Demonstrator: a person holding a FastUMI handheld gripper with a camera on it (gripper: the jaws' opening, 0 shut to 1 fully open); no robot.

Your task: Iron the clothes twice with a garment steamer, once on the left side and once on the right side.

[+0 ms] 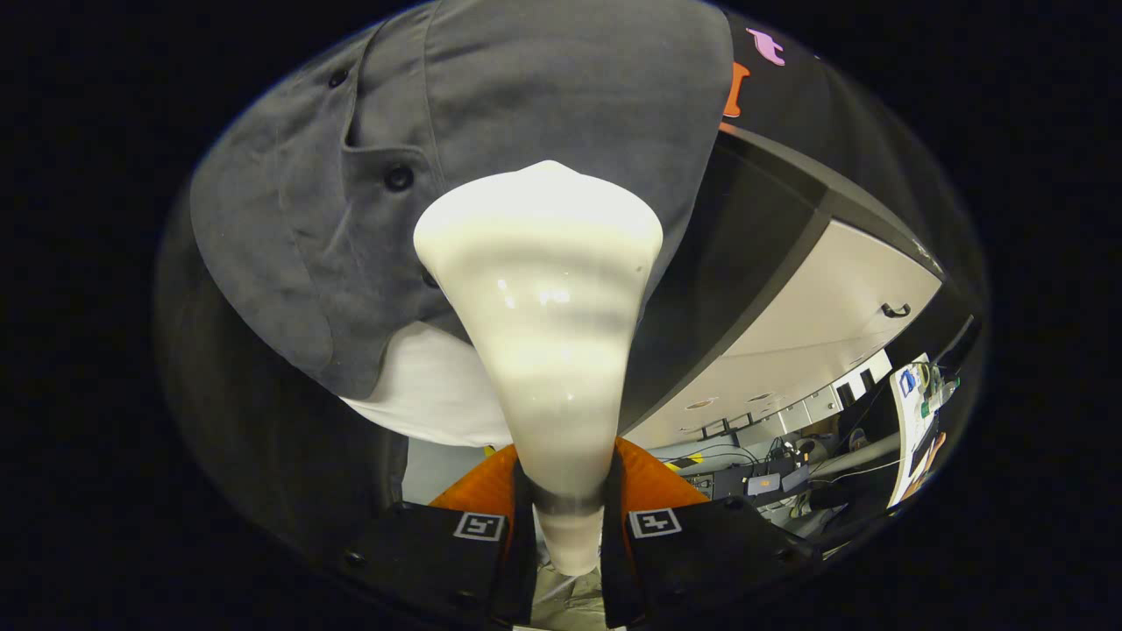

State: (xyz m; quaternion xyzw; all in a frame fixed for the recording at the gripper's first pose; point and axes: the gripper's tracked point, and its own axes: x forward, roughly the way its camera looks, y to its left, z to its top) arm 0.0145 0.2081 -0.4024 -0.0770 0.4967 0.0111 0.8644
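My gripper (566, 517) is shut on the narrow handle of a cream-white garment steamer (543, 298), both fingers pressing on its sides. The steamer widens upward from the fingers, and its broad head lies against a dark grey buttoned shirt (526, 96) hanging just beyond it. The head sits to the right of the shirt's button placket (399, 178), over the shirt's right half as I see it. A white garment (429, 394) shows below the grey shirt's hem, left of the handle. The steamer's face and the cloth under it are hidden.
Black booth cloth (771, 228) hangs to the right of the shirt. Beyond it lie a pale ceiling panel (833, 307) and a cluttered workbench with cables and devices (789, 473). Dark cloth (263, 438) lies left of the fingers.
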